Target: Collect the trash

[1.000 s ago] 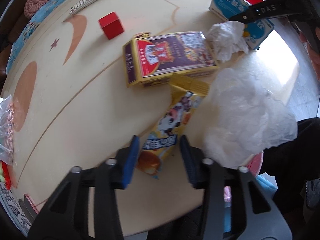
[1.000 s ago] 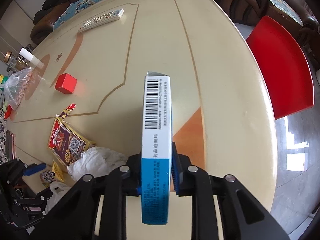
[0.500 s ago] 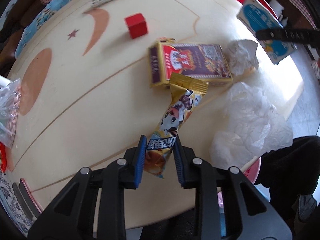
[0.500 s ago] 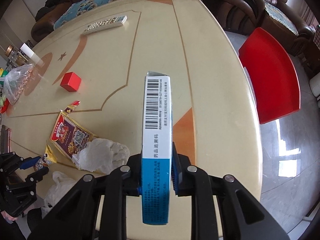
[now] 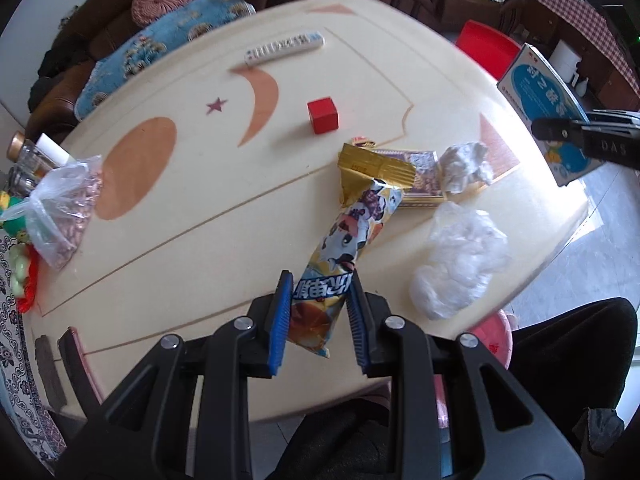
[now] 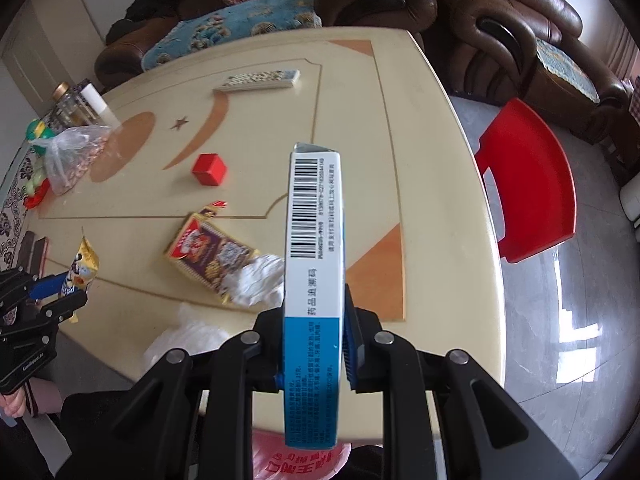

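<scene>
My left gripper is shut on the lower end of a long yellow snack wrapper, which hangs lifted above the cream table. My right gripper is shut on a blue and white medicine box, held on edge above the table; the same box shows at the right of the left wrist view. Still lying on the table are a flat gold-edged box, a crumpled white tissue and a crumpled clear plastic bag.
A red cube, a remote control and a clear bag of pink bits rest on the table. A red chair stands to the right, brown sofas behind. A pink bag hangs below the near table edge beside a person's dark-clothed legs.
My left gripper closed on the snack wrapper and lifted it off the table. Both grippers rose, so the table looks farther away; the right kept its hold on the medicine box.
</scene>
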Motion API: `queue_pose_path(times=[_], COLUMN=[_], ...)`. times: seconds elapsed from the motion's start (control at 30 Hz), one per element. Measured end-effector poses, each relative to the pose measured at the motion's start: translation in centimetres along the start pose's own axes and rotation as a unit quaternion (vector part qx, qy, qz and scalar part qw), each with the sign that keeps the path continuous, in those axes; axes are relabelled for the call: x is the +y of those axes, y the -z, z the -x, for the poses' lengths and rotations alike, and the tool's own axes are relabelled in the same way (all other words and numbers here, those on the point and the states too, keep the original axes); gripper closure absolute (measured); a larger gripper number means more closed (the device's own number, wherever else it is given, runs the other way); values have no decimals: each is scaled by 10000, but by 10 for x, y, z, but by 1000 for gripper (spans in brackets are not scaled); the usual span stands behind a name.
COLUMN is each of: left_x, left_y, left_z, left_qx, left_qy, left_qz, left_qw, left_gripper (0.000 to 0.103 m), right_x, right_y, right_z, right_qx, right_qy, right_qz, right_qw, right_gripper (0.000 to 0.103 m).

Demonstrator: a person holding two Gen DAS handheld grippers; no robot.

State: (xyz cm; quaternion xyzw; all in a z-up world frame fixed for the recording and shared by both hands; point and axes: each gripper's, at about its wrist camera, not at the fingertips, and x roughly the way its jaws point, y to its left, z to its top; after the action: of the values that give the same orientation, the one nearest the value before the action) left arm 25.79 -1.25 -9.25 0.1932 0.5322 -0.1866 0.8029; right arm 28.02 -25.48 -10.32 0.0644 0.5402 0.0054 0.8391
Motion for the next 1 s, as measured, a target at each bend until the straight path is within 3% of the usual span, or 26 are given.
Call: queue_pose_path(times=[0.27,0.57,1.0], left_x=[-19,-54,-89], left_y=[28,65,113], left_z=[45,73,55], left_qx=[-348,-571,-253], left_qy=[41,161,490], left_qz=[26,-168,-307], left_qw=[9994,9981,9980], left_gripper=[75,75,75], right_x=[26,53,57], right_y=[48,112,175], right_z=[64,105,100], right_qx=[-438,-598,-349], right_qy=[-231,-366,-350], right_qz=[341,686,741], right_qw=[9982,9952,9960], right_gripper=[82,82,82])
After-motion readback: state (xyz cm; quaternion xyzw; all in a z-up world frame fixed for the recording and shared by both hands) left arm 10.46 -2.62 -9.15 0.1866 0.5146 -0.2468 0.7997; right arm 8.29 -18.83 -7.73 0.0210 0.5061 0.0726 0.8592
